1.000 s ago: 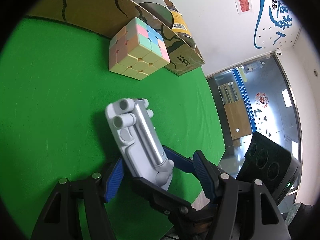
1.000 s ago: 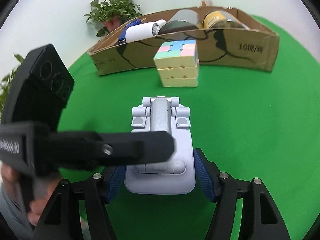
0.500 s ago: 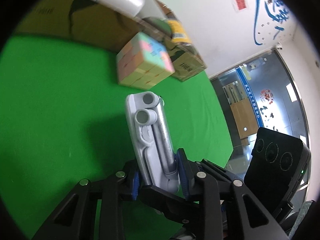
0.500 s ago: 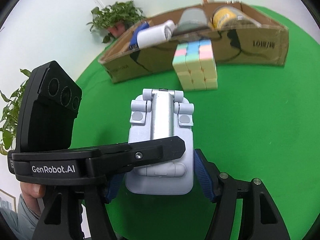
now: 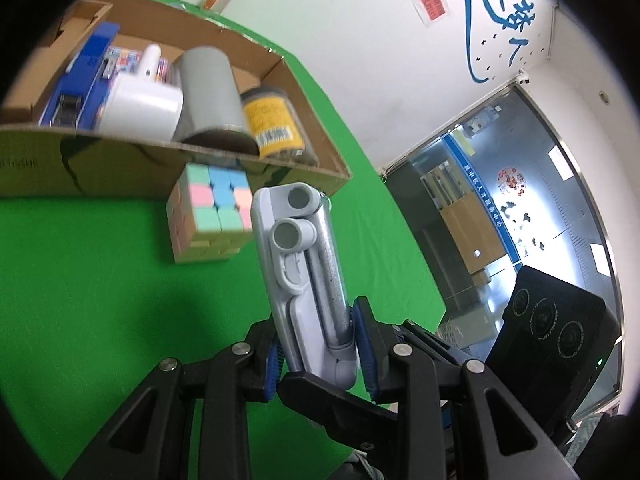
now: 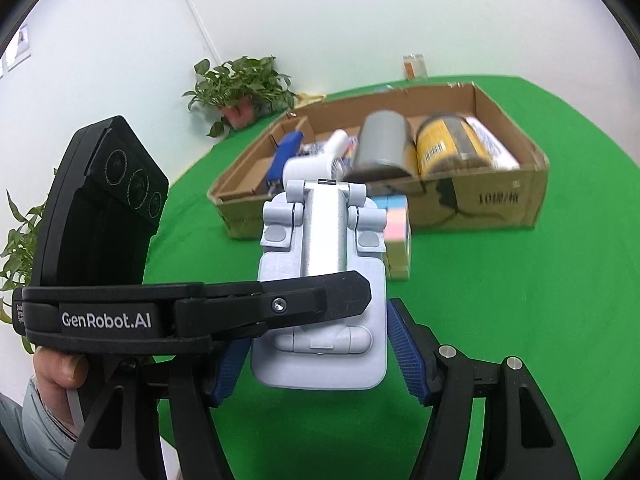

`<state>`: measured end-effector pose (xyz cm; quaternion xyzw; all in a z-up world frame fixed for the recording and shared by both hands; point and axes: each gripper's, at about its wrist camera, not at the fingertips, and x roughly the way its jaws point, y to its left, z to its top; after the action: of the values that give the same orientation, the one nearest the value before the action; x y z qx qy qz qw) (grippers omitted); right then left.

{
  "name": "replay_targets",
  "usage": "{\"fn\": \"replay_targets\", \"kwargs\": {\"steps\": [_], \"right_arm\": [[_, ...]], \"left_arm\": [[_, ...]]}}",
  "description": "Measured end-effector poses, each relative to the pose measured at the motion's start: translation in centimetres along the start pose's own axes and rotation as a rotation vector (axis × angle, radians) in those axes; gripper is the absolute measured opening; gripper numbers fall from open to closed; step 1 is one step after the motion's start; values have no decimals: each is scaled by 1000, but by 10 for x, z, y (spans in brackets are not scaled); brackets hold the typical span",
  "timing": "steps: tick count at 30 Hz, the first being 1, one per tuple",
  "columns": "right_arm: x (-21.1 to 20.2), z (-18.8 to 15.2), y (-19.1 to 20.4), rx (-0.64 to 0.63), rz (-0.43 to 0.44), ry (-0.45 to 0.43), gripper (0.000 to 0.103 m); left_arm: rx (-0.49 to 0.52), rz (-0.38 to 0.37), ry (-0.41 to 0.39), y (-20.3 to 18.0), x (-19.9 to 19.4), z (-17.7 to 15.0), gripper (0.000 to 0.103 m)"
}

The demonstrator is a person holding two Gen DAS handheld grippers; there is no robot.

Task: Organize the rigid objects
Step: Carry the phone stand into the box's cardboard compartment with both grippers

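Note:
A pale grey folding phone stand (image 5: pixel 300 264) hangs above the green table, held from two sides. My left gripper (image 5: pixel 320 352) is shut across its thin hinge end. In the right wrist view that gripper's black finger (image 6: pixel 280 308) crosses over the stand (image 6: pixel 324 232). My right gripper (image 6: pixel 316 360) is shut on the stand's wide base, a blue pad against each side edge. A pastel puzzle cube (image 5: pixel 208 216) stands on the table just beyond the stand, in front of the cardboard box (image 5: pixel 120 160); the stand partly hides the cube (image 6: pixel 398 228) in the right wrist view.
The open cardboard box (image 6: pixel 480 200) holds a grey cylinder (image 5: pixel 208 92), a yellow-labelled jar (image 5: pixel 272 124), a white device (image 5: pixel 140 108) and a blue stapler (image 5: pixel 84 72). Green cloth covers the table (image 6: pixel 520 320). A potted plant (image 6: pixel 240 84) stands behind. A person's hand (image 6: pixel 56 368) holds the left gripper.
The left jaws closed on the stand's hinge end. Both grippers then rose together, lifting the stand off the green table and bringing the inside of the box into view.

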<state>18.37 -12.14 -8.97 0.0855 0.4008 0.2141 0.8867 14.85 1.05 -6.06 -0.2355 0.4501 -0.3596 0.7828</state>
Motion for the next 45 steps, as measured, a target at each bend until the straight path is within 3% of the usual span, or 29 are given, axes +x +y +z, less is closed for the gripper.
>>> {"fn": "replay_targets", "kwargs": {"steps": [16,25,31,33,45], "right_arm": [[18,47,15,-16,-84,6,63],[56,71,45,-51,-1,9,63],[76,86,64,-64,69,2,62],[80,91,74,-101,98,-6,48],[122,126,101,-144,162,14,48]], "left_arm": [[21,-13,18,11,1,49,30],[-7,63,-45,36,-33,62,30],[-11,154,-99,41,-53,73,29],[-21,205,-120,44,-60,76,25],[-86,246,-176,80,-81,107,23]]}}
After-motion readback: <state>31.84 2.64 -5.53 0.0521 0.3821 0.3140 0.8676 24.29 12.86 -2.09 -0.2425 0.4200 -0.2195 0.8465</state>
